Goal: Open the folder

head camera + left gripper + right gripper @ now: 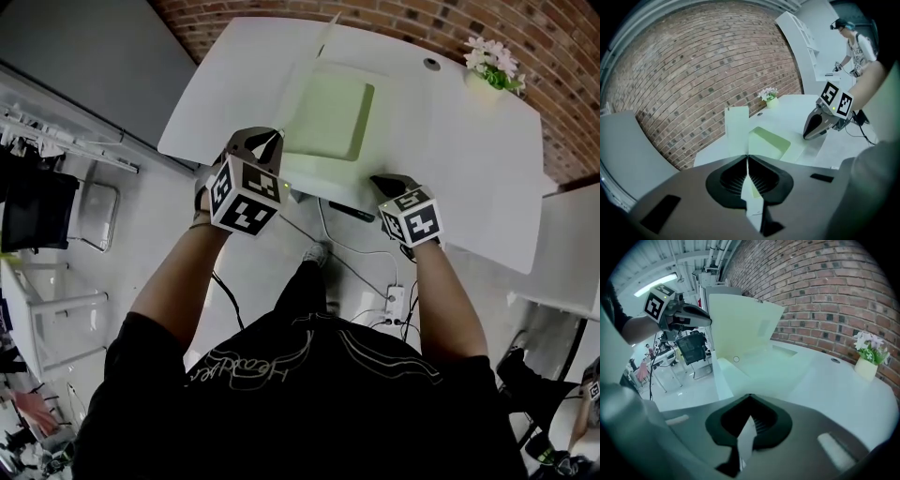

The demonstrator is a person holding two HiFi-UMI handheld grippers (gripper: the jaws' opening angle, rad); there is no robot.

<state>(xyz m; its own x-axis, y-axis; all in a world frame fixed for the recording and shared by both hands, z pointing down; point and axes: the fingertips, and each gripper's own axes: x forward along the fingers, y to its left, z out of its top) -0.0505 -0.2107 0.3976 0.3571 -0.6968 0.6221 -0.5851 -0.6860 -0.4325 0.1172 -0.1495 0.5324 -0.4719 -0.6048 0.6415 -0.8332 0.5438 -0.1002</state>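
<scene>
The folder (328,117) lies half open on the counter (469,159), its cover (740,324) pinched upright by the left gripper (747,159) and its near edge pinched by the right gripper (749,401), so the thin cover could be bent or let slip if it is pulled too fast.

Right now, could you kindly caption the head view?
Left gripper holds up the cover of the pale green plastic folder; right gripper clamps its near edge.

1. Head view: left gripper (267,139) covers the near-left corner of the folder (328,117).
2. Right gripper (382,181): its jaw tips sit under its own cube (grip unreadable there).
3. Far person (855,47) in the left gripper view is too small for detail.
</scene>
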